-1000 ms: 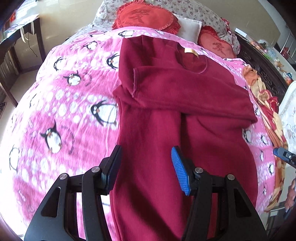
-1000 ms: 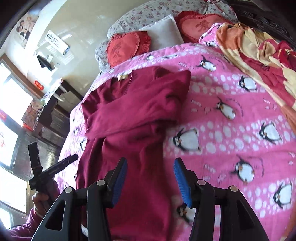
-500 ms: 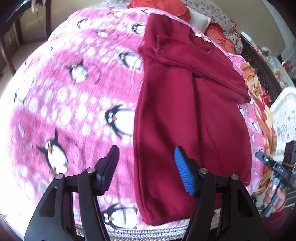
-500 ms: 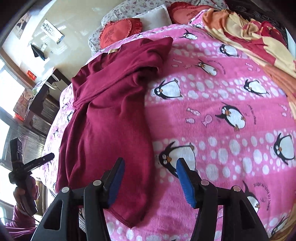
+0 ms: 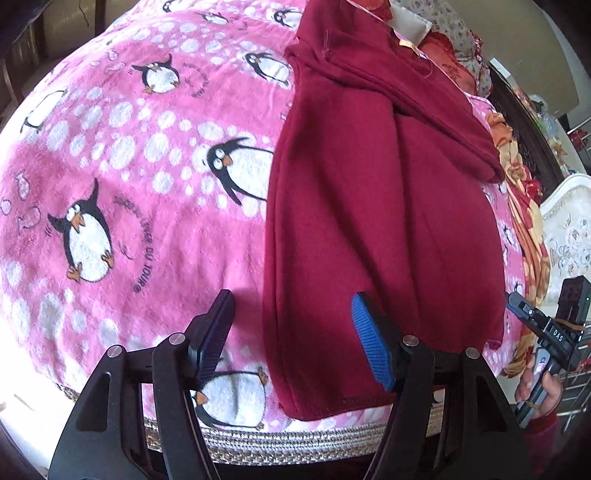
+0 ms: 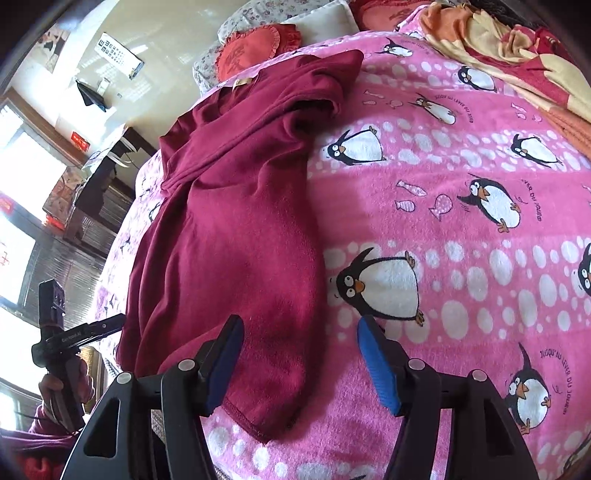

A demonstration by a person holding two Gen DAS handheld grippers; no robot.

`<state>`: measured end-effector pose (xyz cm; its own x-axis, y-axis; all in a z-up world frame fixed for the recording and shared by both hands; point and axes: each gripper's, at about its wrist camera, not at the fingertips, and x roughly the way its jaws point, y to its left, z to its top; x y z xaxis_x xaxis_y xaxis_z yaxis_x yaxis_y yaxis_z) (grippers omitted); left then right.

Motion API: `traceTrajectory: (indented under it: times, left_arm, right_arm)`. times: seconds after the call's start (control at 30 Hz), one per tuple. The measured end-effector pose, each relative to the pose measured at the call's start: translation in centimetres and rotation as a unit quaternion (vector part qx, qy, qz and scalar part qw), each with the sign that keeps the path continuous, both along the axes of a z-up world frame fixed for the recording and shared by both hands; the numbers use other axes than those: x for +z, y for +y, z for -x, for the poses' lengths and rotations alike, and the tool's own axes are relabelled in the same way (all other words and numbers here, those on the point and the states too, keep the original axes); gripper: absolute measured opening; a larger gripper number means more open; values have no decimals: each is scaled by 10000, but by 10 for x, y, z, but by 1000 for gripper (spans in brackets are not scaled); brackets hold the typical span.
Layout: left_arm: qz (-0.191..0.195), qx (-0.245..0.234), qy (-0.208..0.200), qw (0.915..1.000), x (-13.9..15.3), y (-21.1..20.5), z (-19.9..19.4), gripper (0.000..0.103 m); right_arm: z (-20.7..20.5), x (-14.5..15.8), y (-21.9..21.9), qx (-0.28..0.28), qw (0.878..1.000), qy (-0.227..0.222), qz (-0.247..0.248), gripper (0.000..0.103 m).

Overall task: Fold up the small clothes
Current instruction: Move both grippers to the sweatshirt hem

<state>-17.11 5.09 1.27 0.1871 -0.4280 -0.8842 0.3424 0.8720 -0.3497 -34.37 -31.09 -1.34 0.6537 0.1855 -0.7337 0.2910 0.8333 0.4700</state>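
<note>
Vs 1 s ago both grippers sit lower at maroon top (image 5: 369, 221) hem: left gripper (image 5: 293, 339) open, right gripper (image 6: 299, 360) jaws opening, nothing held.

A home bedroom is showing here: a pink penguin-print blanket (image 6: 461, 229) is covering a bed, red embroidered cushions (image 6: 247, 51) and a floral pillow (image 5: 452, 22) are lying at its head, and an eye chart (image 6: 118, 55) is hanging on the wall.

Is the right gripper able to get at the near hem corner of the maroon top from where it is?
Probably yes: the right gripper, jaws opening, has the maroon top's hem corner between its fingers with nothing covering it.
</note>
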Motion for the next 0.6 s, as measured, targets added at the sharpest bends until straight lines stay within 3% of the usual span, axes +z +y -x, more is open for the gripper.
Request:
traceTrajectory:
  times: [0.2,0.37,0.47,0.6]
  left_arm:
    - [-104,-53,-2,9999,-2,-4,3,69]
    - [12,-258,36,9997,-5,-20,2,94]
    - [-176,-397,16,9991,-7,-32,3,102]
    - [-463,-517,-161,9975,-8,-44,6,102]
  right_arm:
    - [13,-5,1,204,9990,-289,-274,63]
    - [16,-8,3,329,9975,-543,-304,63]
    - [15,-11,7,515,9952,-689,-469,63]
    - [6,-19,15,650,9924,-806,-668,63]
